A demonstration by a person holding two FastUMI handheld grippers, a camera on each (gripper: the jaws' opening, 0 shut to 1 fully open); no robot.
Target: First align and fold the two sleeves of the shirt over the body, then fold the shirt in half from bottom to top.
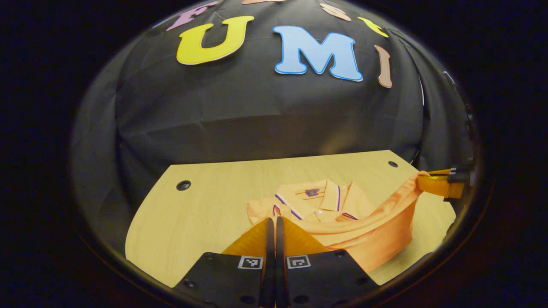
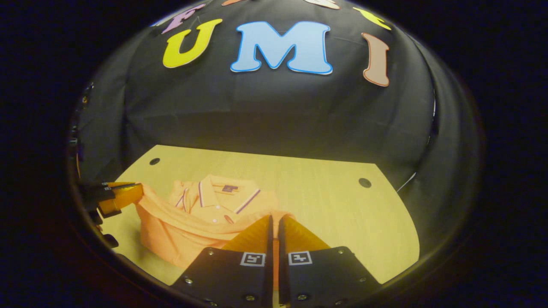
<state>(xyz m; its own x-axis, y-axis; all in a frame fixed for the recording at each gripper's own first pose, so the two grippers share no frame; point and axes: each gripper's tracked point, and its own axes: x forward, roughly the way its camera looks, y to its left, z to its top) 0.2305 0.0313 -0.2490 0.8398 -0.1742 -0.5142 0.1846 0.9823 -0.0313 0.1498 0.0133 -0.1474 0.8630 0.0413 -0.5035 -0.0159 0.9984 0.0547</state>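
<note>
Shirt [image 1: 342,222] hem lifted, collar end on counter [image 1: 192,222].
Left gripper view: left tool [image 1: 272,226] pinched on hem; right tool [image 1: 432,183] grips far corner. Right gripper view: right tool [image 2: 274,229] likewise clamped. Carry both corners level toward collar.

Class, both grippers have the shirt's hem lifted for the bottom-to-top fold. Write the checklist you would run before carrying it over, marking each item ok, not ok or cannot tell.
1. Left gripper shut on the hem of the orange shirt: ok.
2. Right gripper shut on the hem's other corner: ok.
3. Hem raised clear of the table between the two grippers: ok, though it sags in the middle.
4. Sleeves already folded over the body: cannot tell, the lifted cloth hides them.
5. Collar lying flat as the target edge: ok.
6. Table beyond the collar free of clutter: ok.
</note>
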